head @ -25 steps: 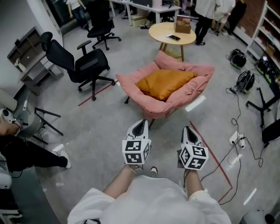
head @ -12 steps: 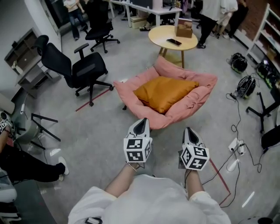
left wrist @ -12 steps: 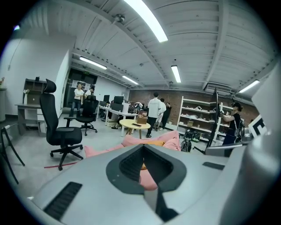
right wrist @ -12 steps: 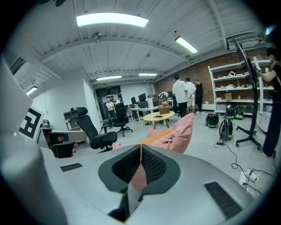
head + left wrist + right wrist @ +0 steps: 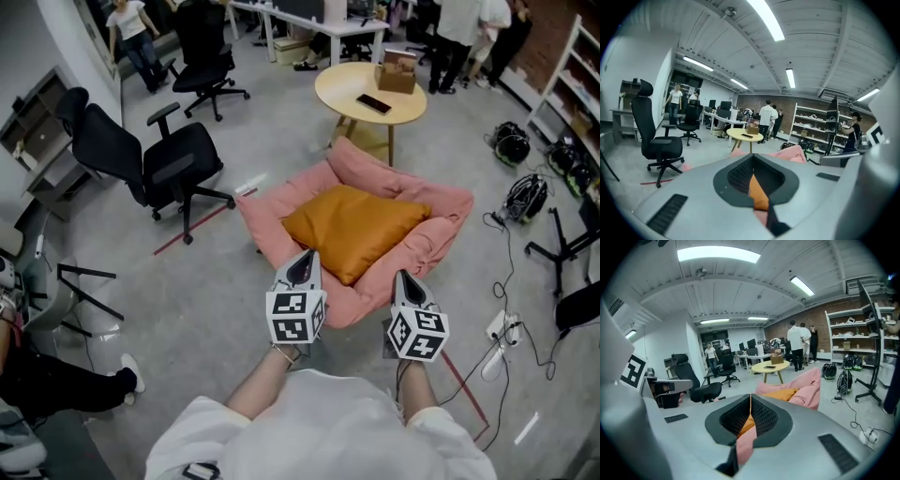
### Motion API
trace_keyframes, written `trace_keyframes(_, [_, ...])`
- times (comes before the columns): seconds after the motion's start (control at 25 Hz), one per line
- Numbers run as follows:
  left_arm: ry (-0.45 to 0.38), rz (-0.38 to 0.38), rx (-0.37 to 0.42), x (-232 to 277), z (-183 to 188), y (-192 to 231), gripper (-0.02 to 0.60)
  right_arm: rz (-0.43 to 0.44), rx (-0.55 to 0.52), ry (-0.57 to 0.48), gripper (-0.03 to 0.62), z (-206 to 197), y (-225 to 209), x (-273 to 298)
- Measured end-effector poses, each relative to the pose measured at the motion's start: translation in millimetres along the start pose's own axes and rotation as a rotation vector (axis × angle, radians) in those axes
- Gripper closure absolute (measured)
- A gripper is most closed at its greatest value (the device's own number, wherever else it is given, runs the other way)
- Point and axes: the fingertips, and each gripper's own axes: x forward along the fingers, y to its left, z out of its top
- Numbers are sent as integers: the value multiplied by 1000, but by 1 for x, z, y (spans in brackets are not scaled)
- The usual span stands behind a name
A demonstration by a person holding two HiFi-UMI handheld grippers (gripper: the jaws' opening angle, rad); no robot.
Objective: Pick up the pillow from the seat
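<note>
Left claw [image 5: 304, 257] pressed together with nothing in it, right claw [image 5: 403, 276] likewise closed and empty. I hold both side by side in front of me, pointing at the pink seat [image 5: 441, 202], tips over its near rim in the head view; can't tell if they touch it. Pink seat holds the orange pillow [image 5: 352, 228], lying flat in the hollow, near corner just beyond and between my two claws, neither on it. Round table [image 5: 337, 89] behind the seat carries a cardboard box [image 5: 397, 70], contents not visible, and a dark phone [image 5: 374, 103]. Black office chair [image 5: 155, 159] stands left of the seat
</note>
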Motion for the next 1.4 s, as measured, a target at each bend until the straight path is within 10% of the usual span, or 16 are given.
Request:
trace_keyframes(0.68, [77, 17, -57, 116, 11, 68, 581, 6, -41, 96, 563, 32, -2, 120])
trace_keyframes(1.4, [206, 303, -208, 191, -45, 84, 581, 216, -231, 295, 563, 46, -67, 261])
